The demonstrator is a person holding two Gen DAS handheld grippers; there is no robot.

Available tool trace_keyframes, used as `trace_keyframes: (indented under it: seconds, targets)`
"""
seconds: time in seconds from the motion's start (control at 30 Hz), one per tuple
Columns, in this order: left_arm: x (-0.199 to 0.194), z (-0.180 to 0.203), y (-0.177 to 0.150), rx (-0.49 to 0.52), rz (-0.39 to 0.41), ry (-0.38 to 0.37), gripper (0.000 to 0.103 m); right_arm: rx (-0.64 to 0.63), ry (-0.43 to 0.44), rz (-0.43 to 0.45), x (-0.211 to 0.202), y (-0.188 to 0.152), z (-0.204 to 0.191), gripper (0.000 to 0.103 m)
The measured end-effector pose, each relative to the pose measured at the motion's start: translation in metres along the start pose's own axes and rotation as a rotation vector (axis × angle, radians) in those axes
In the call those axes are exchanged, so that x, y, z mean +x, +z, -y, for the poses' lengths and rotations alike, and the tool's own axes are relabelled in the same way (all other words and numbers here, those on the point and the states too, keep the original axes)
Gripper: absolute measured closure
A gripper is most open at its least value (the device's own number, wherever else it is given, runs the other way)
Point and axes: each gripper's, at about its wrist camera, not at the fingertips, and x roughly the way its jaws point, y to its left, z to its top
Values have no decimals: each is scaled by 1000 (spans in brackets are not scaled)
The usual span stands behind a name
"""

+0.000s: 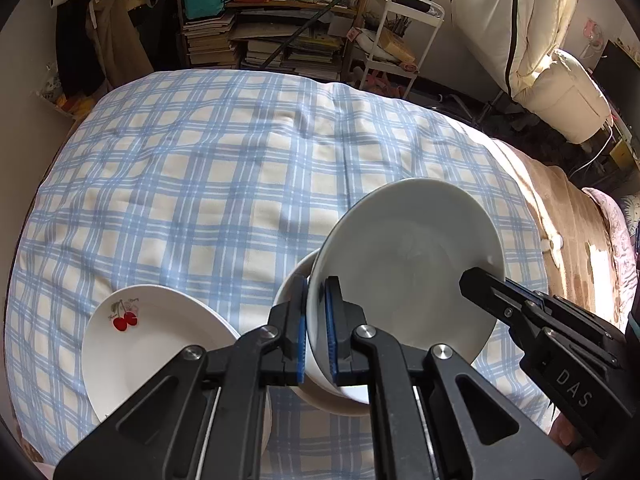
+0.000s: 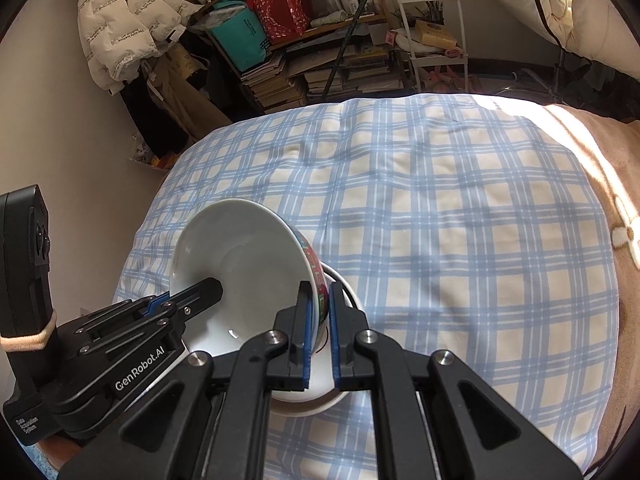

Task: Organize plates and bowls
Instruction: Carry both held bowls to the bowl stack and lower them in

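A bowl (image 1: 408,264), white inside with a colourful band (image 2: 314,268) on its outside, hangs tilted over the checked bed cover. My left gripper (image 1: 316,320) is shut on its near rim. My right gripper (image 2: 320,320) is shut on the opposite rim and shows in the left wrist view as a black arm (image 1: 484,286). My left gripper (image 2: 200,292) also reaches in from the left in the right wrist view. Just under the held bowl sits another white dish (image 1: 340,398) (image 2: 348,294), mostly hidden. A white plate with a cherry print (image 1: 160,340) lies to the left.
The blue and cream checked bed cover (image 1: 200,168) spreads far beyond the dishes. A brown blanket (image 2: 600,152) lies along its right side. Behind the bed stand shelves of books (image 1: 280,48), a white cart (image 2: 436,32) and hanging coats (image 2: 120,20).
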Motion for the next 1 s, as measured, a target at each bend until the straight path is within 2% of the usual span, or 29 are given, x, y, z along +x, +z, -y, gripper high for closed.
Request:
trace_keyframes:
  seconds: [0.13,1.0]
  targets:
    - [4,3,-6,17,-9,37,94,-15,-2,-15,6,-7,0,94]
    - [32,-13,-24,-67,-116,65,93,-71,-58,-82,37,-18,-10,94]
